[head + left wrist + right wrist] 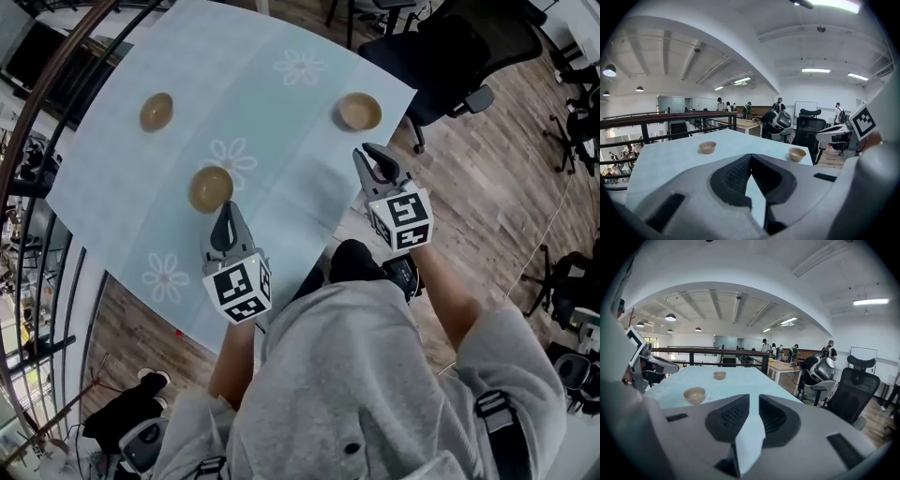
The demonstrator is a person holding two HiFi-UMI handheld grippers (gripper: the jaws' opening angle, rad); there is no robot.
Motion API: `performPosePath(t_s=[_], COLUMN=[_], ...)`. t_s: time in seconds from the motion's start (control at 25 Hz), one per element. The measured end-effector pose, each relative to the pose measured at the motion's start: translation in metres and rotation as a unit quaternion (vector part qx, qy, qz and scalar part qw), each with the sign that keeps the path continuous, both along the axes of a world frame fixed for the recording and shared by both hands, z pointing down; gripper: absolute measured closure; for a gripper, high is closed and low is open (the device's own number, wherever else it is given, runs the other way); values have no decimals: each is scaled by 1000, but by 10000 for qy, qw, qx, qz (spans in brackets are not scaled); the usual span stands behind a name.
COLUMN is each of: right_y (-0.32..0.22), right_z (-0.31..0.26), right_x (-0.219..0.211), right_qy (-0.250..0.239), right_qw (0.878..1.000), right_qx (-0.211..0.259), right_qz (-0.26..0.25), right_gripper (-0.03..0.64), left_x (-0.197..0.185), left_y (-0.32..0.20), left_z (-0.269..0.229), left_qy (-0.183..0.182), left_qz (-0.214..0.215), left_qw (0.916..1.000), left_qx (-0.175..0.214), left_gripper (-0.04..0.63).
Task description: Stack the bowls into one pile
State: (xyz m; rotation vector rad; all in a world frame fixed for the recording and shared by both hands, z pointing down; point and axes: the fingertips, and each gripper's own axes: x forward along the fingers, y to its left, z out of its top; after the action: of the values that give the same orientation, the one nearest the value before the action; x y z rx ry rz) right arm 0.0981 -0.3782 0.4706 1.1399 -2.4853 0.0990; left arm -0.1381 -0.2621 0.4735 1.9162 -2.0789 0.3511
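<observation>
left gripper (226, 206) jaws together, right gripper (368, 152) jaws a little apart – both empty, at the desk (281, 131) with three bowls (211, 188) (157, 112) (359, 112) well apart

Far-left bowl (157, 112), near-left bowl (211, 188), right bowl (360, 111): tan, upright (all empty), well apart on table (281, 122).

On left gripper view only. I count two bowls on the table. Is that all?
Observer: No, three. Head view shows a third bowl just ahead of the left gripper; your jaws block it.
Operator: Any stacked?
Observer: No. That third bowl stands alone, apart from the far-left bowl and the right bowl.
Operator: Right gripper?
Observer: The right gripper is empty, jaws slightly apart. In head view the right bowl lies just ahead of it.
</observation>
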Motion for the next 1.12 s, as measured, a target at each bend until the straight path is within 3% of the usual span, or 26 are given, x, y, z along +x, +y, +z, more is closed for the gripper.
performPosePath(t_s=[0.16,0.6,0.84,1.12], right_y=[-15,-62,-74,-87], right_z=[13,60,91,120], right_x=[3,22,27,29], right_qy=[85,649,976,1707], right_qw=[9997,9967,9927,9806], right_qx=[-179,-354,-541,-495], right_qz=[-130,-327,-457,-829], right_gripper=[514,514,515,531], left_x=[1,-3,7,14], left_y=[-5,-2,-12,-20], left_z=[4,8,10,15], left_qy=[-63,-131,-227,-310], left_qz=[-122,-811,-899,-1075], left_qw=[9999,9958,9939,9907], left_qx=[-85,-399,-592,-772], left_gripper=[577,577,577,577])
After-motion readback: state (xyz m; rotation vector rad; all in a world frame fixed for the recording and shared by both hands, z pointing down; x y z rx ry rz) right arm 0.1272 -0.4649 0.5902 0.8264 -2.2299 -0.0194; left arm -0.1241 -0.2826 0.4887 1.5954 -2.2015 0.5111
